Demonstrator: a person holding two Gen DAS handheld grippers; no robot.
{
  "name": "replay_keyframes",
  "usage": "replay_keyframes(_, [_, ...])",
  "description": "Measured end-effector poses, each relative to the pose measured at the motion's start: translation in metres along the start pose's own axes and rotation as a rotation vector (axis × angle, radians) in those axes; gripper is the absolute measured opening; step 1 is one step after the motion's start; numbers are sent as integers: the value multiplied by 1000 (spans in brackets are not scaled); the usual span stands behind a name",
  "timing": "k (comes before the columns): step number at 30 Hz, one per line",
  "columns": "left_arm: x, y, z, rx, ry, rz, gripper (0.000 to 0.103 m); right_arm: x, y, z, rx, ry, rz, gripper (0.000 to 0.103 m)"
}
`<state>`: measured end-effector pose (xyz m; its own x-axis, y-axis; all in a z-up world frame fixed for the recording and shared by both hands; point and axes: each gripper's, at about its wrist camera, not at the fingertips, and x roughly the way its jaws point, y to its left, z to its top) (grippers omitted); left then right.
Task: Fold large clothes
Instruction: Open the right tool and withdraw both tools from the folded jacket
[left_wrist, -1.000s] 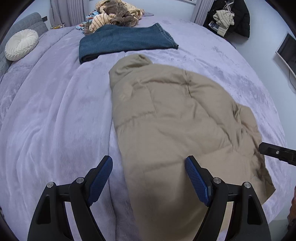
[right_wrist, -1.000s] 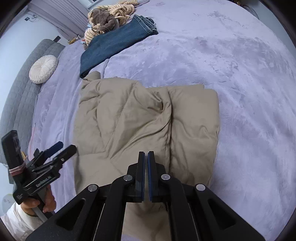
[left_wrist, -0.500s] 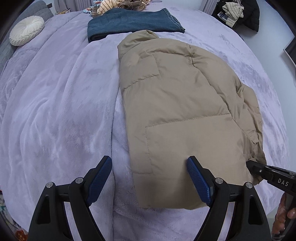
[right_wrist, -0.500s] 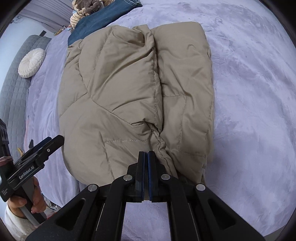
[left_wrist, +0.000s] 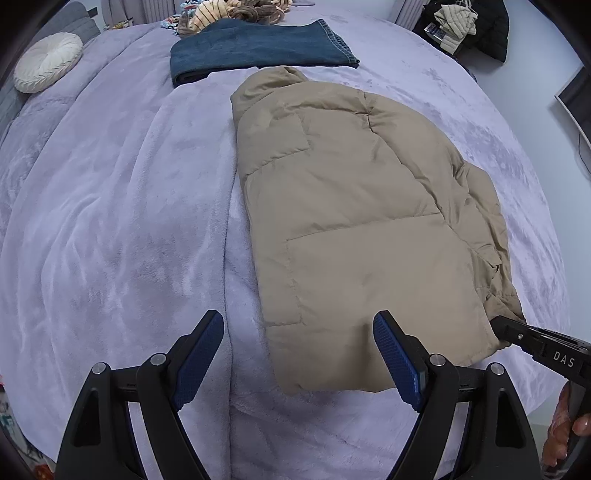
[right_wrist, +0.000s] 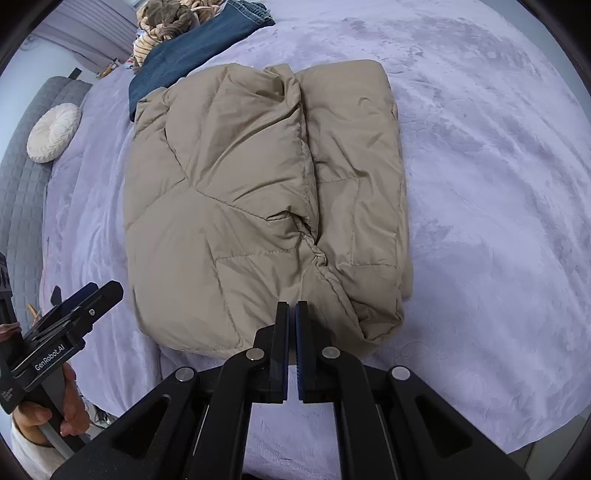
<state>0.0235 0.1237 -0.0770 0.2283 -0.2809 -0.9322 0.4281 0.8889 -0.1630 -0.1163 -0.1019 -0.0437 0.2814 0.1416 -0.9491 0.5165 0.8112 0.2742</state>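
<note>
Two views a second apart tell the change: the tan puffer jacket (left_wrist: 362, 229) then lay further up the lavender bedspread (left_wrist: 110, 221), its hem running under the left gripper's fingers, and now it sits drawn toward the near edge of the bed, folded lengthwise, with its hem showing in full. The right gripper (right_wrist: 291, 314) has its jaws pressed together at the hem's near right corner; whether a pinch of fabric is caught between them I cannot tell for sure, since the tips sit right against the bunched cloth. The left gripper (left_wrist: 297, 339) hangs with jaws wide, holding nothing, above the hem's left corner. The folded jeans (left_wrist: 258, 48) lie beyond the collar. I judge the repositioning done, and the crosswise fold, hem up toward collar, comes next.
</note>
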Motion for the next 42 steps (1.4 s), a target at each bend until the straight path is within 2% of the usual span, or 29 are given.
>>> replay_keyframes(10, [-2,5,-7,-6,6,30,84,2,3,-3,-5,5,-2,3])
replay_keyframes(11, [-3,4,-8,-5,4,28,90,2,3,-3,-4,4,3,3])
replay_keyframes(12, [-3,3,-9,-3,3,26,103,2,3,-4,-6,2,7,3])
replay_keyframes(20, [-15,-15,-18,14,-4,65,103,-6,-9,-9,-14,-3,38,3])
replay_keyframes(27, [-47,-27,-28,-17,-58,119,103,-40,-11,-11,-56,-46,23,4])
replay_keyframes(28, [-54,-29,-30,-20,-75,117,103,-47,-11,-12,-63,-59,17,10])
replay_keyframes(30, [-69,-31,-32,-26,-113,126,103,-62,-9,-12,-73,-93,14,39])
replay_keyframes(31, [-76,-32,-33,-29,-130,134,103,-71,-8,-13,-77,-119,12,60])
replay_keyframes(32, [-82,-32,-33,-33,-142,137,103,-79,-5,-15,-86,-148,10,63])
replay_keyframes(36, [-107,-32,-37,-54,-198,140,103,-104,3,-19,-113,-211,-10,64])
replay_keyframes(39, [-122,-32,-41,-63,-230,144,103,-119,11,-22,-130,-258,-43,80])
replay_keyframes(42, [-134,-31,-43,-75,-261,154,103,-130,20,-26,-156,-298,-69,82])
